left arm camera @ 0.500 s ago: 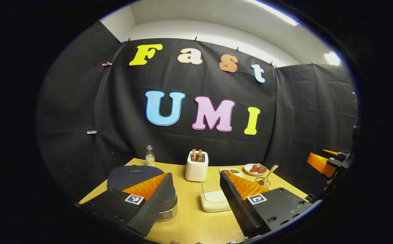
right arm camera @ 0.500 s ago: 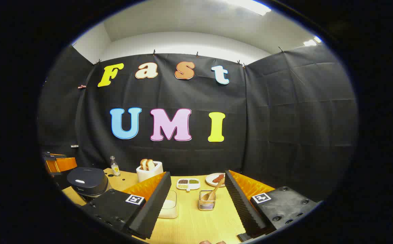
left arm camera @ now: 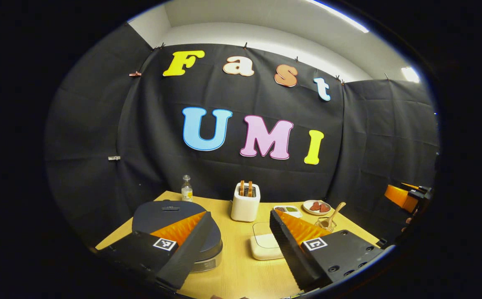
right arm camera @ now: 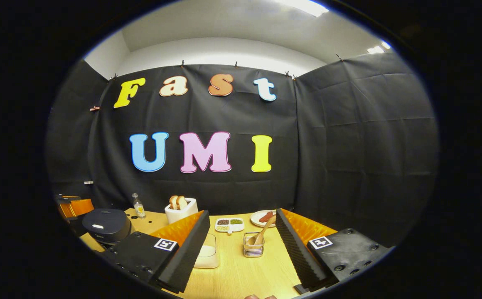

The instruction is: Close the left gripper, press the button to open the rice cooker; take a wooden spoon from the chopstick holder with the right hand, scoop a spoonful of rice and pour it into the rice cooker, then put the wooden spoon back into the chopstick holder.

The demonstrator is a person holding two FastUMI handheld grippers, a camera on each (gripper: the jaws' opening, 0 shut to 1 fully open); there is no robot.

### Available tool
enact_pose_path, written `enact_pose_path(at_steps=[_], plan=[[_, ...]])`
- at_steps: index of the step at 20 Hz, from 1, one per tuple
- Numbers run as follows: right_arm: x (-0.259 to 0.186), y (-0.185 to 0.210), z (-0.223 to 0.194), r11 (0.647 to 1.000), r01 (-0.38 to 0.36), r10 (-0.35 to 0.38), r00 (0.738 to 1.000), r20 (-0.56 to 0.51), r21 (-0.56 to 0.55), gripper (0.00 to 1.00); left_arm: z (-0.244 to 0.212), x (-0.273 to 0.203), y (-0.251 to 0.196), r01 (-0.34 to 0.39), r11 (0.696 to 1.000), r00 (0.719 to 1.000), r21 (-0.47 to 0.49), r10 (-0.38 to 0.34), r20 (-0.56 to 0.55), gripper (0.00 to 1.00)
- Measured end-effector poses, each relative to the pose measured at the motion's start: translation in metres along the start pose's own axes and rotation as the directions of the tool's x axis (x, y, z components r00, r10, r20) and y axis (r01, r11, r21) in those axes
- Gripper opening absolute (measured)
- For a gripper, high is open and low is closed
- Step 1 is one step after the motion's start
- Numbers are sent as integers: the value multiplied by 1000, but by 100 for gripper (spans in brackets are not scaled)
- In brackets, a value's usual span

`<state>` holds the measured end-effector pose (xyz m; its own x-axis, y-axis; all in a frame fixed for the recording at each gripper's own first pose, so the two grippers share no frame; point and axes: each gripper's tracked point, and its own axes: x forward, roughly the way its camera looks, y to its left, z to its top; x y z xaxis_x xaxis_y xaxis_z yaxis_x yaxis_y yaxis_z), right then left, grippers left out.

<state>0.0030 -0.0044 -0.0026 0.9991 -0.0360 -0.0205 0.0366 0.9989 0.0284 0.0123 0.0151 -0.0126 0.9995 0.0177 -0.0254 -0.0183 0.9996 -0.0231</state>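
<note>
Below your left gripper [left arm camera: 237, 245], in the left gripper view, the table [left arm camera: 241, 274] carries everything you need. Jaws spread wide, nothing held. Rice cooker [left arm camera: 174, 216] sits low and to the left, partly under your left finger, lid down. Button can't be made out from here; a small slot-like mark shows near the far edge of the lid. So the press target lies left of your centre line and close: you need the jaws shut first, then swing left and down. Rice box [left arm camera: 266, 247], shallow and pale, sits between the fingers, straight ahead. Wire holder [left arm camera: 325, 224] with the wooden spoon [left arm camera: 333, 212] is far right, past your right finger. Right gripper [left arm camera: 405, 197] shows at the far right edge, well off the table.

Over in the right gripper view, your right gripper [right arm camera: 243, 249] is also wide open and empty. Holder [right arm camera: 253, 245] stands almost dead ahead between the fingers, near. Spoon [right arm camera: 262, 233] leans with its handle up and to the right, toward the right finger; bowl end is down in the holder. Right hand is clearly the nearer one to it. Cooker [right arm camera: 107, 224] is far left here, lid closed, with the left gripper [right arm camera: 75, 205] just beyond it. Rice box [right arm camera: 207, 254] peeks out beside your left finger.
</note>
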Motion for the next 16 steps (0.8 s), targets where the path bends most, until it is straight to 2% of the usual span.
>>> enact_pose_path(at_steps=[4, 5, 14, 16], plan=[[-4, -7, -4, 1000, 13, -13, 1000, -8, -2, 96, 1, -3, 4, -14, 1000, 1000, -26, 14, 5, 95], [-6, -9, -5, 1000, 17, -16, 1000, -9, 1, 99, 0, -3, 6, -20, 1000, 1000, -18, 21, 6, 95], [-9, -14, -20, 999, 24, -23, 999, -46, 22, 99, 2, -11, 28, -85, 996, 996, 10, 85, -10, 95], [-8, -11, -22, 999, 19, -17, 998, -52, 33, 99, 4, -10, 34, -81, 996, 996, 28, 82, -22, 95]])
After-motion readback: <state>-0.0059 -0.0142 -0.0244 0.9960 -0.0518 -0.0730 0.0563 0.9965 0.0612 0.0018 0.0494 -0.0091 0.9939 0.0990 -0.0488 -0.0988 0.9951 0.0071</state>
